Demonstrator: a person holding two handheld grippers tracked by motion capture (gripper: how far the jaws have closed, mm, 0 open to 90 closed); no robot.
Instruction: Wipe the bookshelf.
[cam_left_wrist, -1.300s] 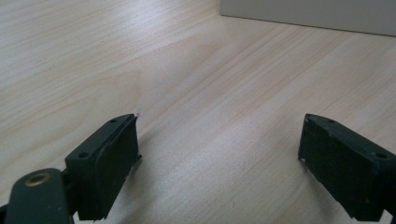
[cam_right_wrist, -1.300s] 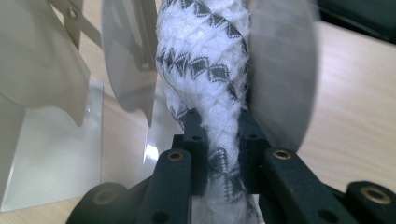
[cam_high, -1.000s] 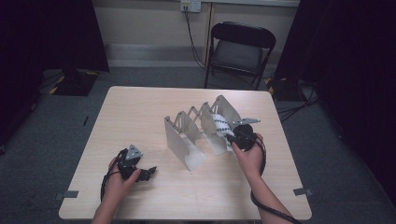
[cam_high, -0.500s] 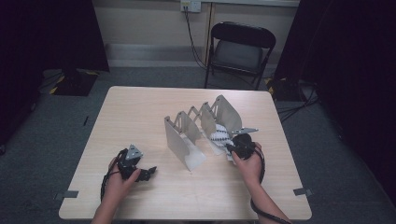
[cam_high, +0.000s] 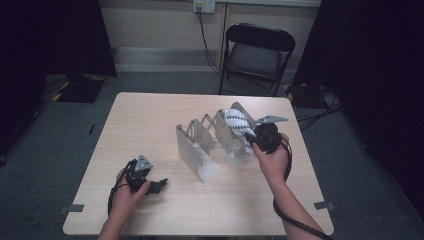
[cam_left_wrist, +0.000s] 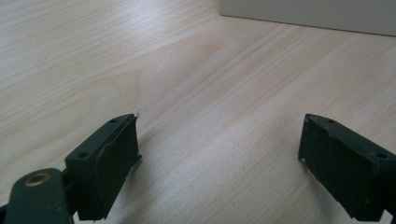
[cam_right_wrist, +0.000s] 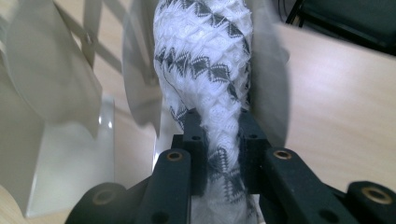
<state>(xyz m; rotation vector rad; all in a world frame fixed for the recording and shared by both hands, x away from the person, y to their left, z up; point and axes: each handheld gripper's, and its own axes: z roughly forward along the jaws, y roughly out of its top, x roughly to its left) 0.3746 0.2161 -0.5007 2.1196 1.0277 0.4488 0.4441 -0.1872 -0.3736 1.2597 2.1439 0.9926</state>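
A white knitted cloth with a black zigzag pattern (cam_high: 237, 121) (cam_right_wrist: 205, 60) stands between the rear plates of a folding metal rack (cam_high: 197, 150) at mid-table. My right gripper (cam_high: 251, 140) (cam_right_wrist: 218, 140) is shut on the cloth's lower end, at the rack's right side. In the right gripper view the cloth rises straight up from the jaws, with the rack's grey plates (cam_right_wrist: 56, 93) to its left and behind it. My left gripper (cam_high: 158, 185) (cam_left_wrist: 219, 154) rests low over the bare table near the front left, open with nothing between its fingers (cam_left_wrist: 109, 158).
The wooden table (cam_high: 150, 120) has bare surface left of and in front of the rack. A black folding chair (cam_high: 257, 52) stands behind the far edge. Cables (cam_high: 280, 212) trail from the grippers. A pale rack plate edge (cam_left_wrist: 308, 14) is ahead of the left gripper.
My right gripper dipped toward the front edge with the cloth, then rose back toward the rack; the cloth now stands higher between the plates. The left gripper has not moved.
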